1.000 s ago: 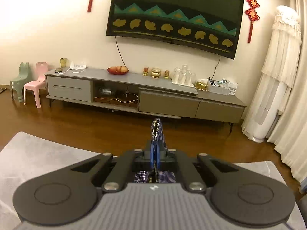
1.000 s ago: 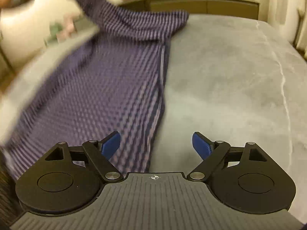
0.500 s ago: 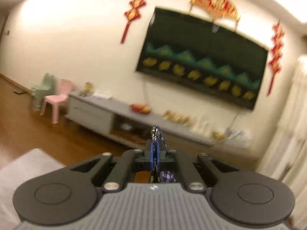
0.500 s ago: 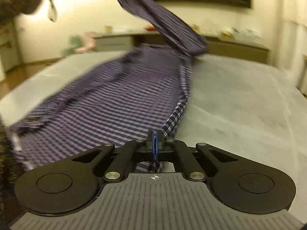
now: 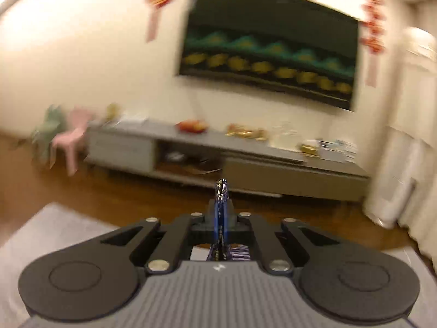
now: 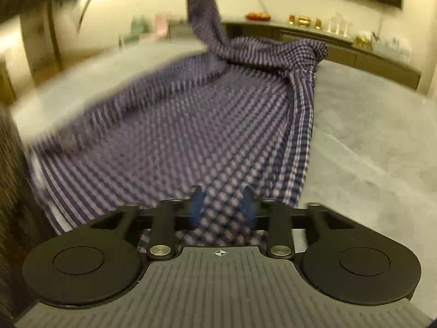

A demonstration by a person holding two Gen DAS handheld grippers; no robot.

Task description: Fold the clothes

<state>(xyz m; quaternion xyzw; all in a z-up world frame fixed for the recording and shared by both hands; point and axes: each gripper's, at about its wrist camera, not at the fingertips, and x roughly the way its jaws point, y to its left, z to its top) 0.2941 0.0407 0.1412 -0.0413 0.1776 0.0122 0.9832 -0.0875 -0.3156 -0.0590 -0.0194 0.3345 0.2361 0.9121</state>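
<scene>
A blue and purple checked shirt [image 6: 177,125] lies spread on the grey table [image 6: 368,136], bunched at its far end. One strip of the shirt [image 6: 202,13] rises to the top of the right wrist view. My left gripper [image 5: 221,213] is shut on a fold of the shirt [image 5: 221,190], which pokes out past the pads and hangs below them. My right gripper [image 6: 222,207] hovers low over the shirt's near part. Its jaws are opening, the blue fingers [image 6: 198,205] stand apart, and cloth lies under the gap, not pinched.
A long grey TV cabinet [image 5: 191,139] with small items stands against the far wall under a wall TV [image 5: 267,46]. Two small chairs [image 5: 71,136] stand at its left and a pale curtain [image 5: 409,136] at the right. A person's dark sleeve [image 6: 11,191] fills the left edge.
My right gripper went from wide open to shut on the shirt's edge, and its jaws now stand apart again over the cloth. The left gripper's view swung up, then down, still holding the fold.
</scene>
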